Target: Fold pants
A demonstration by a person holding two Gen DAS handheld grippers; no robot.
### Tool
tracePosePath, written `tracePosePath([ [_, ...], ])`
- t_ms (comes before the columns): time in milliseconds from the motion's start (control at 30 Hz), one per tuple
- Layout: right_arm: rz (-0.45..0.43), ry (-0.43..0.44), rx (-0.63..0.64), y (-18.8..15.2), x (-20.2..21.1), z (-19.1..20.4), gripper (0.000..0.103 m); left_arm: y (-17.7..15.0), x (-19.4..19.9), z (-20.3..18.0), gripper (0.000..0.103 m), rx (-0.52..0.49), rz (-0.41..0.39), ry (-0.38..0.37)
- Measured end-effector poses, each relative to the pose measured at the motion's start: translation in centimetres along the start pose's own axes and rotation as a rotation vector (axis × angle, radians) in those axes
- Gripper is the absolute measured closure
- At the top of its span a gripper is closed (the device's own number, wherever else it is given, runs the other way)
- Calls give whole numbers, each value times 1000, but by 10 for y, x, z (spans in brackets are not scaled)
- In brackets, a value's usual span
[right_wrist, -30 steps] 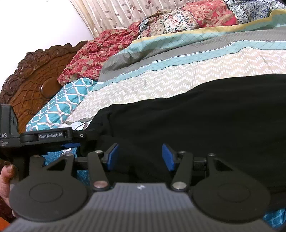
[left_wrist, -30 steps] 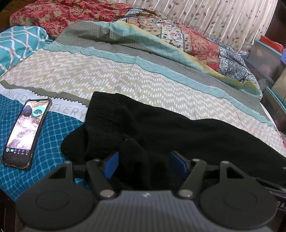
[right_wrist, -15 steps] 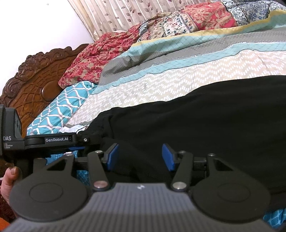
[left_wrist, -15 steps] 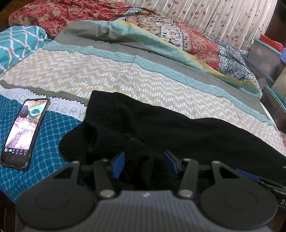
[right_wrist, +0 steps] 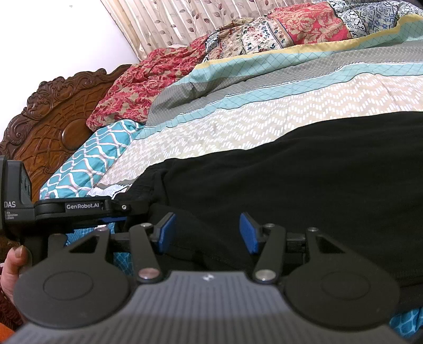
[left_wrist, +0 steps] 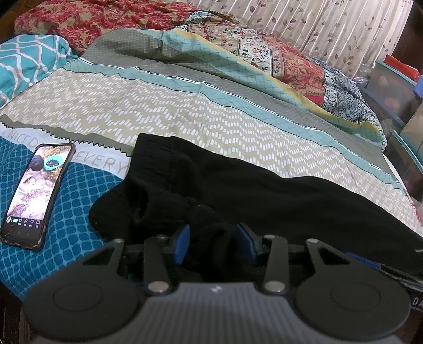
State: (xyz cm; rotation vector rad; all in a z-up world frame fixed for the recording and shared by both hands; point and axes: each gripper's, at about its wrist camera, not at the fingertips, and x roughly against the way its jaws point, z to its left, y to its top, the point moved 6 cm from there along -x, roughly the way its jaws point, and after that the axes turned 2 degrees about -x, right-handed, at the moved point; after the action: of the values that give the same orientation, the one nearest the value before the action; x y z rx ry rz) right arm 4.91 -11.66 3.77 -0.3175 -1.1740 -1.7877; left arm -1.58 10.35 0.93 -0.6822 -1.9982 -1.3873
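Closest to you, your left gripper is closing its jaws on a bunched fold of the black pants, with cloth humped up between the blue pads. Your right gripper stands about half open over the same pants; its pads are apart from each other (whether they touch the cloth beneath, I cannot tell). The pants lie spread across the patterned bedsheet. A phone lies left of them, screen lit. Farther off, a floral quilt sits before the curtains.

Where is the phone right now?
In the left wrist view, the phone lies screen-up on the blue patterned bedspread, left of the black pants.
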Motion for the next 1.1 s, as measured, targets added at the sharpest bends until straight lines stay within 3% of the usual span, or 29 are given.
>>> tracePosePath([
  [667,-1,-2,-1,0,0,1,47,0,0,1,64,-2,3,0],
  [733,-2,0,-1,0,0,1,47,0,-1,0,65,-4,1,-1],
  [900,-7,7,9,-1,2,3,47,4,-3,1,82,11,4,-21],
  [1000,-33,8,18,3,9,3,47,8,-3,6,86,34,4,-25],
  [1100,-68,-7,7,7,20,-4,47,11,-2,20,86,68,-2,18],
])
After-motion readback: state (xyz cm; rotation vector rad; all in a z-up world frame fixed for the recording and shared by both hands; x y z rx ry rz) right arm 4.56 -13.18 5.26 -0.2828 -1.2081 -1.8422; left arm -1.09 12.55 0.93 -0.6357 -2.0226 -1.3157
